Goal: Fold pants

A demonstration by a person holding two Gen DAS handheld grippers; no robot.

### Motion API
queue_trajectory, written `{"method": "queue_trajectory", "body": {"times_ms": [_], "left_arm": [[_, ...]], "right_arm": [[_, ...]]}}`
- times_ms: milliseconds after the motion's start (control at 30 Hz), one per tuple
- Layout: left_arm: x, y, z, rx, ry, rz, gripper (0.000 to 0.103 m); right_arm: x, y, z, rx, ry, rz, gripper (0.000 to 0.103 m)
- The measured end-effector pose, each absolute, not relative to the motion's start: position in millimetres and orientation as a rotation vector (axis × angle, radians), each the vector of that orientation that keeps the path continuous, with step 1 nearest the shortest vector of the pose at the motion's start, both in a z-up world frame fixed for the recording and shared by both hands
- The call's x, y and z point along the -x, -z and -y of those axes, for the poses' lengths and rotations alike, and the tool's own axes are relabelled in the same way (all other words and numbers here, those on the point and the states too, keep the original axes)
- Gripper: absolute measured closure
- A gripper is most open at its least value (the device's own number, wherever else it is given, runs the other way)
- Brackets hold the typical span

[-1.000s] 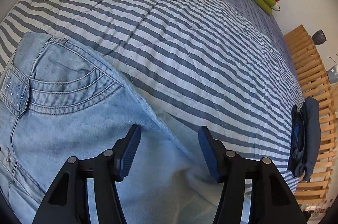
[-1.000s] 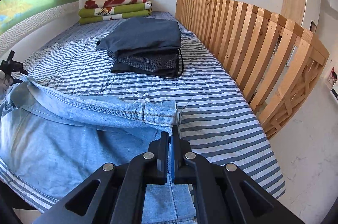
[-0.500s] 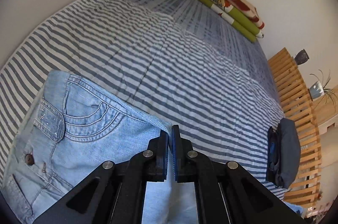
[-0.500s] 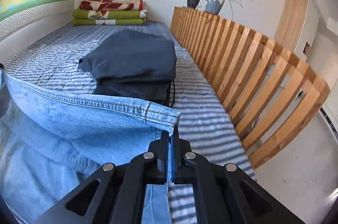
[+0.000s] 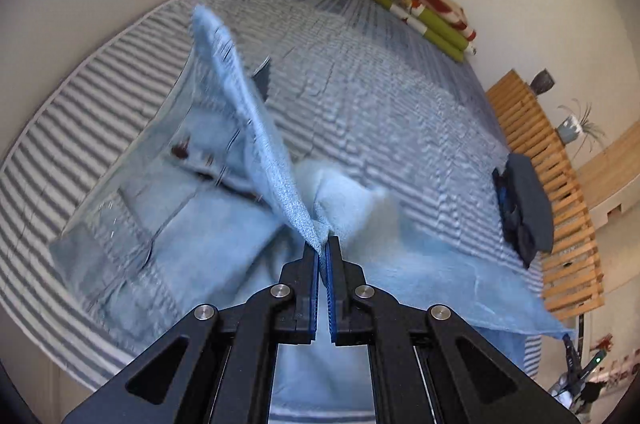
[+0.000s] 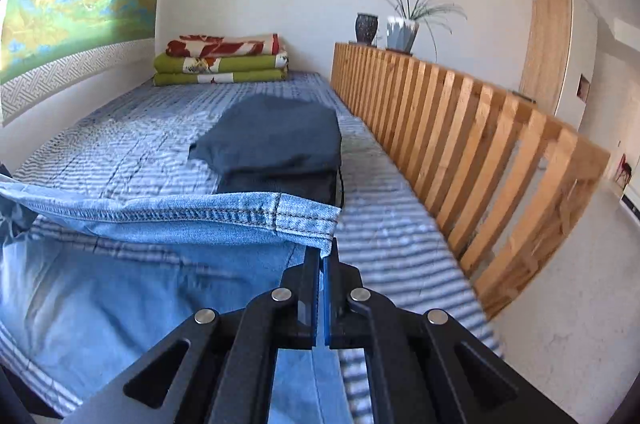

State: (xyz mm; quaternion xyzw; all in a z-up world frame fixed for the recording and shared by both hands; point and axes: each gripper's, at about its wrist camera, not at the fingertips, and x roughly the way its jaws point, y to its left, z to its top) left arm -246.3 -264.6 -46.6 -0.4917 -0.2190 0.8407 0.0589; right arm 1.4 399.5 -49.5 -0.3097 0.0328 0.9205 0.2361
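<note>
The left claw [image 5: 323, 247] is pinched tight on a fold of the light blue jeans [image 5: 192, 224], with the denim caught between its blue pads. From that grip a ridge of cloth rises in a taut sheet toward the far end of the jeans, lifted clear of the bed [image 5: 380, 95]. The rest of the jeans lies spread on the striped bedcover beneath and to the left of the claw, blurred, with a dark button showing near the waist. More denim runs off to the right along the near edge of the bed.

The right claw [image 6: 322, 256] is also closed, gripping the stitched hem [image 6: 280, 216] of a trouser leg at its corner. The hem stretches leftward from the claw as a raised band above the bedcover, and the pale inner side of the jeans lies slack below it.

Behind the hem sits a stack of dark folded clothes [image 6: 276, 139], close to the wooden slatted rail [image 6: 460, 127] that runs along the right side of the bed. At the far end of the bed lie folded blankets [image 6: 220, 61] in green, red and white. A dark vase [image 6: 366, 27] and a potted plant [image 6: 404, 23] stand on top of the rail.
</note>
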Motion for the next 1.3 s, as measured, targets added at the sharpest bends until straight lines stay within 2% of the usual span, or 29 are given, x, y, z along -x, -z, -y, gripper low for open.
{"method": "queue_trajectory", "body": {"times_ms": [133,300,500,600,633,700,800,867,1000,1067,1300], "left_arm": [[208.9,106.9,280.5,1.653,-2.485,0.707,0.1],[199.3,130.4,286.3,1.7,-2.473,0.698,0.1],[188.8,121.2,283.0,1.678,-2.475,0.628,0.099],[187.4,119.6,279.6,1.741,-2.442,0.579,0.089],[185.1,117.6,278.9,1.754,-2.444,0.553,0.083],[175.6,109.1,276.8,1.762,-2.469,0.461,0.081],[161.1,88.8,270.9,1.735,-2.523,0.357,0.081],[152.3,70.0,254.0,1.667,-2.53,0.313,0.081],[156.3,41.1,147.7,1.52,-2.41,0.101,0.08],[160.1,39.2,75.5,1.458,-2.289,0.022,0.075],[120.2,59.4,-180.7,1.251,-1.845,-0.371,0.073]], "right_arm": [[-31.8,110.8,-388.6,1.048,-2.489,-0.182,0.102],[-54.9,146.9,-370.4,1.16,-2.464,-0.208,0.102],[-76.5,126.7,-364.2,1.097,-2.507,-0.226,0.102],[-77.1,132.0,-361.2,1.207,-2.516,-0.178,0.101],[-75.2,138.6,-362.2,1.299,-2.51,-0.194,0.101],[-79.4,147.9,-367.6,1.402,-2.479,-0.239,0.101],[-95.1,145.1,-382.0,1.392,-2.483,-0.34,0.1],[-100.0,135.8,-399.3,1.342,-2.49,-0.47,0.098],[-90.5,127.1,-428.0,1.284,-2.495,-0.708,0.096],[-77.7,125.5,-435.7,1.279,-2.501,-0.778,0.096],[-37.6,125.7,-449.7,1.324,-2.486,-0.761,0.096]]}}
